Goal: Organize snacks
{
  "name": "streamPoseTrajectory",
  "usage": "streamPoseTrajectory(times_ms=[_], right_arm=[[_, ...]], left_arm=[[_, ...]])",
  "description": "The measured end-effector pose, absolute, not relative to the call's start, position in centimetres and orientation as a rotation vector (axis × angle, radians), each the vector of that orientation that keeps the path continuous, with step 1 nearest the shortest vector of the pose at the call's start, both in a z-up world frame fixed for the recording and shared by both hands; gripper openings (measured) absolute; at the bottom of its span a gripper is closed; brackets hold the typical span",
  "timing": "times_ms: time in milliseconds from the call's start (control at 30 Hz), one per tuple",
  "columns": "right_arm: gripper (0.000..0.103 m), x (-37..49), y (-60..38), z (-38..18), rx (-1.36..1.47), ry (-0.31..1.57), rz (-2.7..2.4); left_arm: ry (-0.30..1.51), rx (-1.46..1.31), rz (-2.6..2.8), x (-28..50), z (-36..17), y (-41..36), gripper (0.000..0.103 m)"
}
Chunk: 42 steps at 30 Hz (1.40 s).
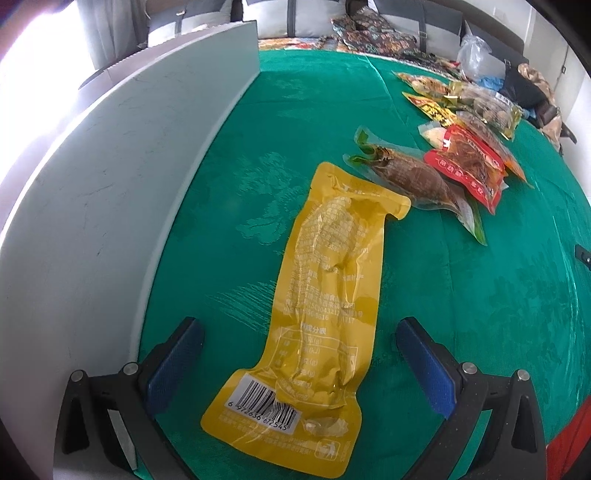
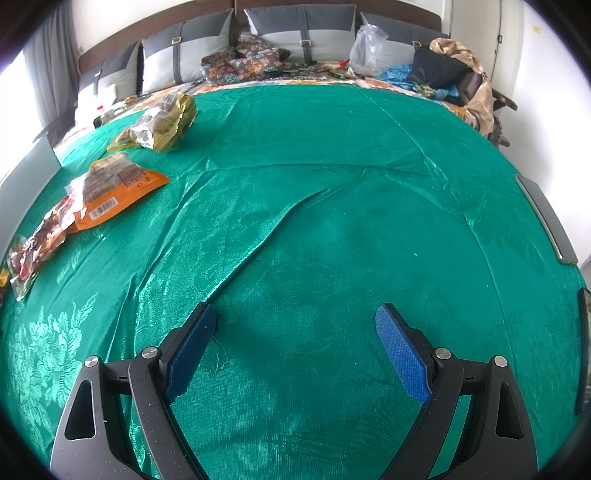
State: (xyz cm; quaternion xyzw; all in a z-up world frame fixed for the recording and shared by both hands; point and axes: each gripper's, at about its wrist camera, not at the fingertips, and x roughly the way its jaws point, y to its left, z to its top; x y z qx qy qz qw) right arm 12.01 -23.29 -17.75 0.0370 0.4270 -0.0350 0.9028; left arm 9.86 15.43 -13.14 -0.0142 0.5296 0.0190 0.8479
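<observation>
A long yellow snack pouch (image 1: 325,295) lies flat on the green cloth, barcode end nearest me. My left gripper (image 1: 299,332) is open, its blue pads on either side of the pouch's lower half, not touching it. Beyond it lie a clear pack with brown food (image 1: 413,181), a red pack (image 1: 469,162) and several more snack packs (image 1: 476,103) in a row. My right gripper (image 2: 295,325) is open and empty over bare green cloth. In the right wrist view an orange pack (image 2: 114,192), a gold-green pack (image 2: 162,122) and red packs (image 2: 37,240) lie at the left.
A pale grey box wall (image 1: 110,192) stands along the left of the green cloth (image 1: 480,314). Cushions (image 2: 306,33), a clear plastic bag (image 2: 365,48) and piled clothes (image 2: 443,70) lie at the far edge. A dark flat object (image 2: 546,218) sits at the right edge.
</observation>
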Motion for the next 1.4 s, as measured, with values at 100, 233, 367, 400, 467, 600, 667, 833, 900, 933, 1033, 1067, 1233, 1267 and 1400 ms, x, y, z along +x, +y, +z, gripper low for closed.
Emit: streamPoseTrajectory(times_ms=[100, 233, 367, 400, 467, 600, 667, 833, 900, 933, 1033, 1067, 1233, 1267, 1400], right_arm=[[0.091, 12.0, -23.2, -17.7, 0.077, 0.883, -0.072], [0.091, 12.0, -23.2, -17.7, 0.077, 0.883, -0.073], [0.091, 12.0, -23.3, -17.7, 0.077, 0.883, -0.073], [0.091, 12.0, -23.3, -17.7, 0.077, 0.883, -0.073], [0.091, 12.0, -23.3, -17.7, 0.077, 0.883, -0.073], [0.092, 12.0, -23.2, -17.7, 0.077, 0.884, -0.071], [0.094, 11.6, -22.9, -17.8, 0.078, 0.886, -0.065], [0.092, 11.1, -21.0, -17.4, 0.018, 0.909, -0.025], [0.092, 10.6, -18.1, -16.0, 0.02, 0.886, 0.062], [0.092, 10.4, -16.0, -14.9, 0.026, 0.865, 0.147], [0.091, 11.5, -7.0, -11.4, -0.055, 0.844, 0.483], [0.091, 12.2, -3.7, -10.5, -0.128, 0.847, 0.575], [0.086, 16.8, 8.5, -11.3, -0.504, 0.898, 0.755], [0.079, 17.8, 10.2, -12.3, -0.557, 0.951, 0.782], [0.041, 20.1, 11.8, -14.4, -0.652, 1.076, 0.73]], left_arm=[[1.136, -0.019, 0.02, 10.3, -13.1, 15.6, 0.103], [1.139, -0.015, 0.013, 10.4, -13.1, 15.6, 0.103], [1.144, -0.014, 0.012, 10.6, -13.1, 15.6, 0.103], [1.148, -0.014, 0.012, 10.7, -13.1, 15.6, 0.103], [1.155, -0.014, 0.009, 11.0, -13.1, 15.6, 0.103], [1.122, -0.019, 0.007, 11.0, -12.3, 15.8, 0.069], [1.109, -0.016, 0.015, 11.0, -11.9, 15.9, 0.046], [1.083, -0.119, 0.024, 9.3, -11.7, 16.8, 0.045], [1.064, -0.187, 0.007, 7.9, -11.5, 17.1, 0.045], [1.055, -0.21, -0.001, 7.3, -11.4, 17.1, 0.045], [1.025, -0.246, -0.016, 5.6, -10.6, 17.0, 0.045], [1.017, -0.253, -0.02, 5.2, -10.2, 17.0, 0.045], [0.975, -0.287, -0.014, 2.2, -8.9, 17.7, 0.045], [0.972, -0.29, -0.013, 1.9, -8.9, 17.8, 0.045], [0.955, -0.328, -0.022, 1.2, -9.1, 18.6, 0.045]])
